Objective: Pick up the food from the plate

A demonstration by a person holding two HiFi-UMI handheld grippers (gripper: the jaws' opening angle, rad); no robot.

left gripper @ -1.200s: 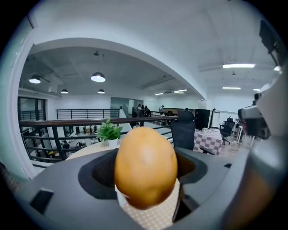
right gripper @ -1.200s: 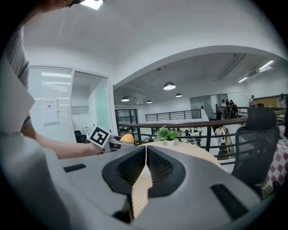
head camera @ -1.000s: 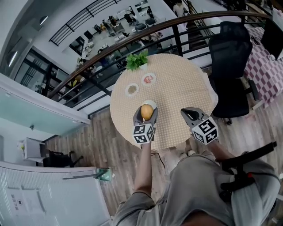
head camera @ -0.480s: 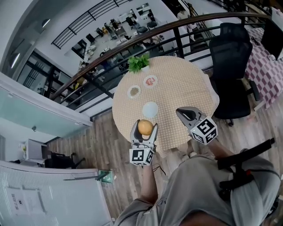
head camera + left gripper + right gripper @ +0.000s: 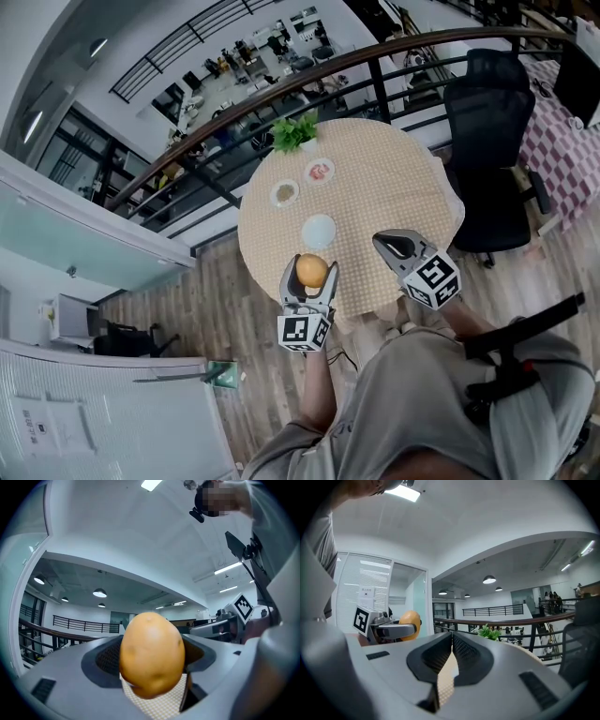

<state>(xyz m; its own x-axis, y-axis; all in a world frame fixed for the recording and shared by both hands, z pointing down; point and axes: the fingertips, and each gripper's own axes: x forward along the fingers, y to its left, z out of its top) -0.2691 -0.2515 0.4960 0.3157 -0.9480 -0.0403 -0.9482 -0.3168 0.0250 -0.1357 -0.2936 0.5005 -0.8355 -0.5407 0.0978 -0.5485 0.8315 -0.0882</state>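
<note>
— Where is the potato (image 5: 152, 653)?
— In the left claw (image 5: 310, 276). Its jaws stand wide and press on the potato's two sides. It sits over the near edge of the worktop (image 5: 375, 178), apart from the white plate (image 5: 307, 234).
— And the right claw (image 5: 382, 242)?
— Jaws together with nothing between them, over the same near edge, well to the right of the potato.
</note>
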